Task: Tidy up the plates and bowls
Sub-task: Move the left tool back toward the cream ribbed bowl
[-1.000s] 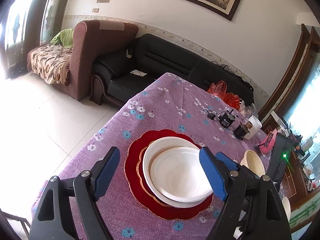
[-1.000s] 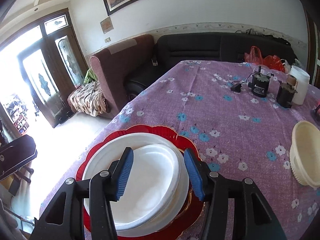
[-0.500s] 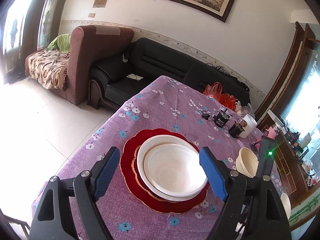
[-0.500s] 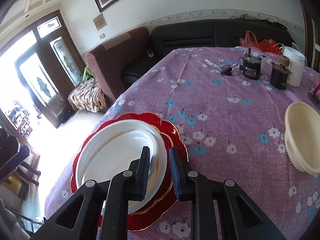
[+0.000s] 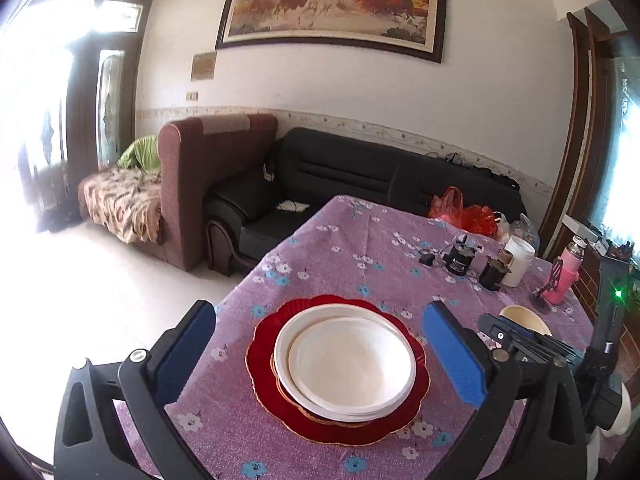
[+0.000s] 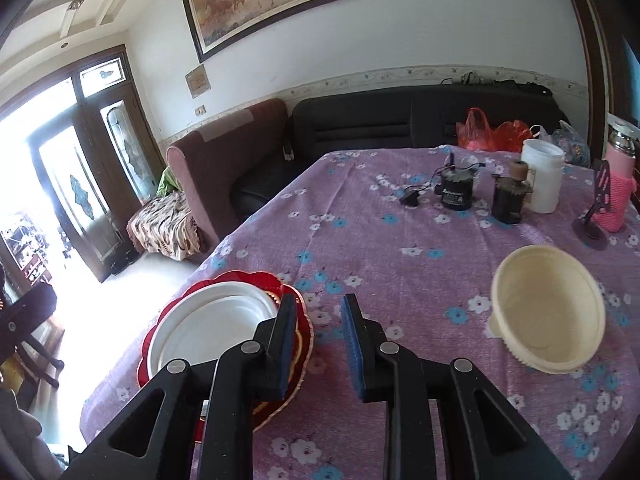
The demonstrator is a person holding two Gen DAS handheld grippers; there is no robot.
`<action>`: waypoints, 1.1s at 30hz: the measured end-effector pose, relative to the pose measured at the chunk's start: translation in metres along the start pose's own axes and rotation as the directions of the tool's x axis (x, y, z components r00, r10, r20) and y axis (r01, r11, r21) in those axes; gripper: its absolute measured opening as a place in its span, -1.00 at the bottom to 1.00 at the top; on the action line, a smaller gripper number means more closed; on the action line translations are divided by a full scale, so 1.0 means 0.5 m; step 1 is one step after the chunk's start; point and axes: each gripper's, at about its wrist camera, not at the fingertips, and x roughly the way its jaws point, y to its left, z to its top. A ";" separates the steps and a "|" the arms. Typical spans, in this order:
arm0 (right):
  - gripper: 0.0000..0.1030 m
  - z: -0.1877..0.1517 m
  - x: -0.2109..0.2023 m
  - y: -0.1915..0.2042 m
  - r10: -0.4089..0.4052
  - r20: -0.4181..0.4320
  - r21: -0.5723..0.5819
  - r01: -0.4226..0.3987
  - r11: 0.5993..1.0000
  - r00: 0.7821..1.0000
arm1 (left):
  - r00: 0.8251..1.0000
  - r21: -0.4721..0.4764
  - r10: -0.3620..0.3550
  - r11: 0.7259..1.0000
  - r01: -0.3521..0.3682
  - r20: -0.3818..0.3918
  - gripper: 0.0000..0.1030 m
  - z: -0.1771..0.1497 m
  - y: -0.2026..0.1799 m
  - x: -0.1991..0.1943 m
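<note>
A stack of white plates (image 5: 348, 364) rests on a red scalloped plate (image 5: 272, 340) on the purple flowered tablecloth (image 5: 360, 248). My left gripper (image 5: 320, 356) is wide open and empty, raised above the stack. My right gripper (image 6: 319, 326) is empty with a narrow gap between its pads, held just right of the same stack (image 6: 212, 328). A cream ribbed bowl (image 6: 548, 312) stands alone on the cloth to the right; its rim also shows in the left wrist view (image 5: 524, 316).
At the table's far right stand a black pump (image 6: 456, 190), a dark jar (image 6: 508, 198), a white tub (image 6: 542, 176), a pink bottle (image 6: 616, 196) and a red bag (image 6: 488, 132). A black sofa (image 5: 360, 172) and a brown armchair (image 5: 208, 168) lie beyond the table.
My right gripper narrowed from wide to a small gap, drew back off the plates and swung right toward the cream bowl. My left gripper rose and tilted up, still open.
</note>
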 end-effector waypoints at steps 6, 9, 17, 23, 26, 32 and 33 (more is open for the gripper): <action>-0.04 -0.005 -0.071 -0.104 -0.099 0.061 0.044 0.096 0.994 0.993 | 1.000 0.116 0.010 0.993 -0.009 -0.013 1.00 -0.004 -0.101 0.008; -0.01 -0.006 -0.100 -0.168 -0.140 0.074 0.083 0.134 0.987 0.987 | 0.999 0.167 0.016 0.986 -0.007 -0.049 1.00 -0.019 -0.152 0.022; 0.02 0.017 -0.145 -0.322 -0.230 0.098 0.208 0.206 0.956 0.968 | 0.994 0.276 0.012 0.961 0.019 -0.109 1.00 -0.051 -0.264 0.055; 0.02 0.044 -0.148 -0.413 -0.257 0.101 0.313 0.215 0.925 0.961 | 0.991 0.337 0.014 0.941 0.031 -0.132 1.00 -0.065 -0.331 0.081; 0.03 0.057 -0.137 -0.446 -0.257 0.097 0.355 0.207 0.911 0.962 | 0.989 0.359 0.011 0.932 0.043 -0.146 1.00 -0.067 -0.359 0.099; 0.08 0.036 -0.103 -0.499 -0.266 0.056 0.396 0.223 0.891 0.962 | 0.978 0.371 -0.021 0.923 0.099 -0.207 1.00 -0.065 -0.402 0.159; 0.08 0.031 -0.094 -0.508 -0.262 0.040 0.402 0.225 0.888 0.964 | 0.970 0.348 -0.043 0.929 0.126 -0.238 1.00 -0.060 -0.405 0.177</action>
